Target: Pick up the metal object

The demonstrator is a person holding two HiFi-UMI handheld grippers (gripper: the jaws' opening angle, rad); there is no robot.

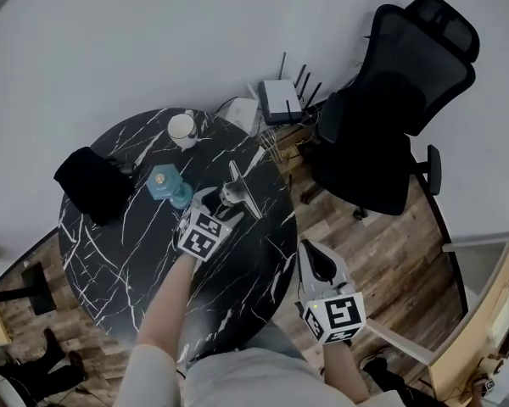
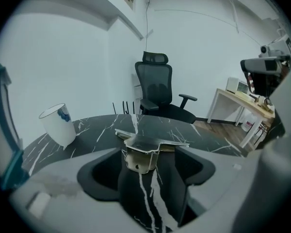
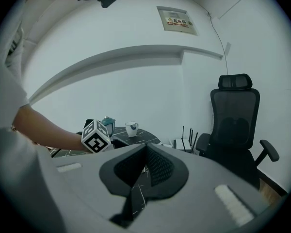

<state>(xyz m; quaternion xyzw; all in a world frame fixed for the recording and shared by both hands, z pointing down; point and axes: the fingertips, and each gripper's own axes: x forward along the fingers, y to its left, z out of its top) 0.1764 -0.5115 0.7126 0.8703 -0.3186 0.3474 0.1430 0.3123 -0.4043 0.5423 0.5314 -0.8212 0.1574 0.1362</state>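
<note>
The metal object (image 1: pixel 239 193), a bent silvery bracket with a flat top strip and a hanging tab, stands on the round black marble table (image 1: pixel 119 261) near its far right side. My left gripper (image 1: pixel 218 202) is right at it, pointing down with its jaws open. In the left gripper view the metal object (image 2: pixel 144 152) sits between the tips of the left gripper (image 2: pixel 148 174), and the pads do not press on it. My right gripper (image 1: pixel 316 259) hangs off the table's right edge, over the wooden floor. Its jaws are shut and empty in the right gripper view (image 3: pixel 144 166).
A white cup (image 1: pixel 182 130) stands at the table's far edge, a teal object (image 1: pixel 164 181) just left of the bracket, and a black pouch (image 1: pixel 92 183) at the far left. A black office chair (image 1: pixel 390 113) and a white router (image 1: pixel 280 100) are beyond the table.
</note>
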